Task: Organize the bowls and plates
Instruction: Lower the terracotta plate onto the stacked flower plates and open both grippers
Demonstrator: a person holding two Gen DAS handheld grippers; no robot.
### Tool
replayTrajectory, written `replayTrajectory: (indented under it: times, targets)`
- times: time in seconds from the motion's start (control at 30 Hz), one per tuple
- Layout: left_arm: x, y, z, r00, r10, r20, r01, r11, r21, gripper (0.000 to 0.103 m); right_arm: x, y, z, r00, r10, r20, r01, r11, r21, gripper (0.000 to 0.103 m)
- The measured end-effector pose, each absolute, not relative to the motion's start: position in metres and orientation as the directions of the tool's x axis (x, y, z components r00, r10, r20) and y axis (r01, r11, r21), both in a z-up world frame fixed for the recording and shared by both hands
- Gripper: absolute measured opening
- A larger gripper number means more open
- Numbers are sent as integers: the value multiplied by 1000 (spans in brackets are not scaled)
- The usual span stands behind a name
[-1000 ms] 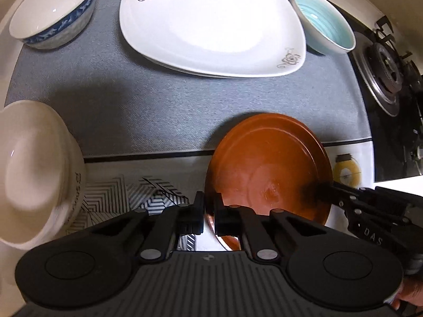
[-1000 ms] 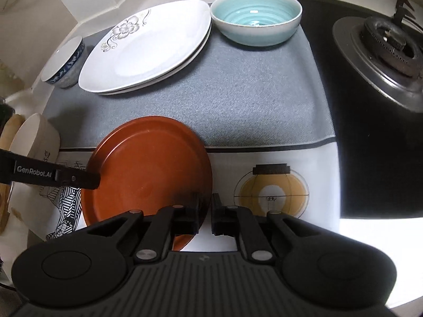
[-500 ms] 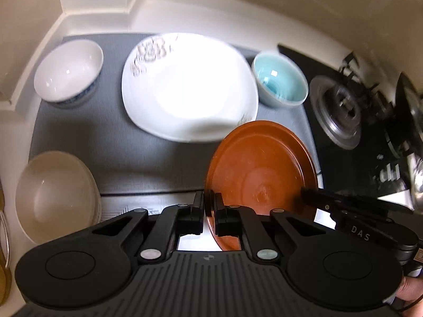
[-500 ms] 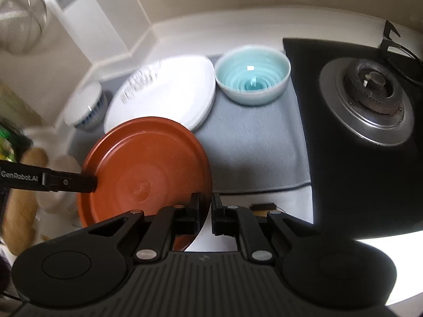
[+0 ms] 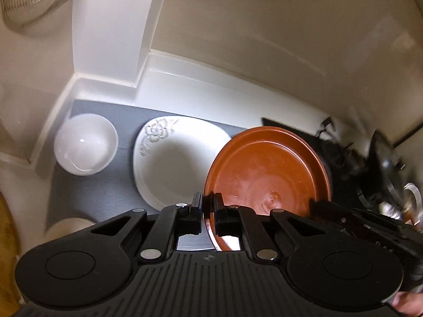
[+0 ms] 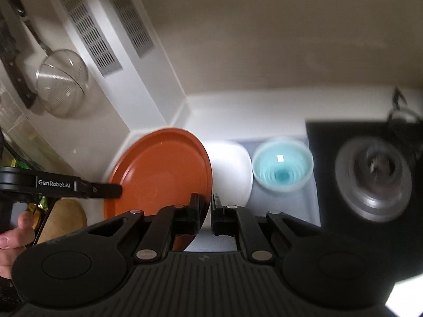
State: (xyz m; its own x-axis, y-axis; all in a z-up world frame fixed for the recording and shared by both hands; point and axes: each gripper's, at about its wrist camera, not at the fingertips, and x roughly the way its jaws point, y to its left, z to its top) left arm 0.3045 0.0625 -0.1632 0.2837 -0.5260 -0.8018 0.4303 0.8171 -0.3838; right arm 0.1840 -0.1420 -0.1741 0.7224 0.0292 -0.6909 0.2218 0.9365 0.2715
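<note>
A round brown plate point(image 5: 267, 174) hangs in the air above the counter, held by both grippers. My left gripper point(image 5: 208, 206) is shut on its left rim, and my right gripper point(image 6: 210, 208) is shut on its right rim point(image 6: 206, 174). Each gripper also shows in the other's view: the right one point(image 5: 317, 206) and the left one point(image 6: 116, 189), both clamped on the rim. Below lies a stack of white flowered plates point(image 5: 171, 161) on the grey mat point(image 5: 87, 192), partly hidden by the brown plate. A turquoise bowl point(image 6: 282, 167) stands to their right.
A white bowl point(image 5: 86, 144) sits at the mat's back left and a cream bowl point(image 5: 66, 225) at the near left. The gas hob point(image 6: 372, 179) lies on the right. A wire strainer point(image 6: 62, 88) hangs on the left wall. A wooden board point(image 6: 63, 219) stands at the left.
Both grippers have risen together, lifting the brown plate off the patterned mat and high above the counter. The views have tilted up toward the back wall.
</note>
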Motion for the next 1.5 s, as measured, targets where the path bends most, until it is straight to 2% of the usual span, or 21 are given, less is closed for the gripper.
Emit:
replayTrajectory:
  times: [0.17,0.37,0.57,0.67,0.8,1.07,1.1,1.17,1.2,1.27,1.37,1.43,1.47,1.5]
  targets:
    - [331,66,-168,288,-549,-785,359,822,-443,7,215,-151,-178,728,46,-684,211,934,289,9]
    - [356,45,-194,426,-420,-802,340,895,-289,7,263,-166,-232,674,145,-725,235,888,396,9]
    - [386,15,-254,388,-362,-847,293,920,-259,8,299,-172,-300,584,87,-807,358,865,351,9]
    - [395,6,-280,351,-340,-873,298,924,-240,8,308,-171,-315,569,44,-821,383,869,312,9]
    - [412,6,-302,342,-336,-877,268,930,-252,10,313,-172,-331,552,64,-831,400,854,332,9]
    - [427,1,-308,301,-313,-901,287,931,-227,11,321,-182,-346,565,44,-824,453,818,354,10]
    - [425,2,-306,305,-305,-902,270,936,-226,11,320,-184,-347,567,46,-822,458,812,361,13]
    - [426,5,-304,321,-300,-898,230,945,-234,12,321,-187,-349,570,70,-819,438,817,375,13]
    - [422,7,-298,335,-304,-892,230,944,-235,14,320,-189,-350,568,82,-819,428,821,379,17]
    - [413,11,-284,376,-272,-886,226,954,-197,29,317,-192,-348,573,104,-813,400,830,389,25]
    - [397,28,-258,437,-226,-870,199,968,-152,41,305,-193,-334,585,107,-804,357,856,374,25]
    - [389,44,-241,468,-209,-858,173,974,-143,55,295,-192,-322,606,118,-786,312,874,372,26]
    - [385,53,-235,485,-193,-853,150,979,-137,61,289,-191,-318,616,130,-777,286,882,374,31]
    - [381,62,-229,501,-176,-848,123,984,-131,63,284,-192,-314,623,142,-769,260,890,375,43]
